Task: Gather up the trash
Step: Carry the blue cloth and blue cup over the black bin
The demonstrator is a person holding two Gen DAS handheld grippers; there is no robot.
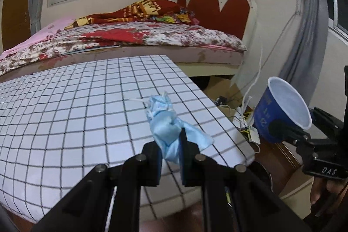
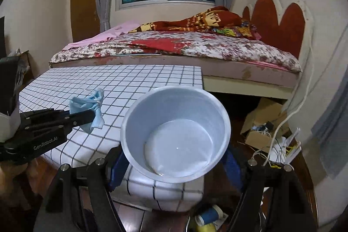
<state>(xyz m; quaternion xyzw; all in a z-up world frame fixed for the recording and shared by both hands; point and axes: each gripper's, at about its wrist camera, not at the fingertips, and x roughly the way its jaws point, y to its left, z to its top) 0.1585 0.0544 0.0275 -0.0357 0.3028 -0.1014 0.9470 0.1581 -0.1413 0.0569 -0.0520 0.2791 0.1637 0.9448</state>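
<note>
Trash in hand: my left tongs pinch a crumpled blue face mask above the checked worktop, while my right tongs clamp an empty paper cup just beside it. Next, I judge, the mask must travel over the cup's mouth and drop in.

right hand-held gripper clasps a paper cup; left hand-held gripper pinches a mask.

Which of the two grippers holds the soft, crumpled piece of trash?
The left gripper: it is shut on the crumpled blue face mask above the checked table. The right gripper holds the rigid blue paper cup instead.
</note>
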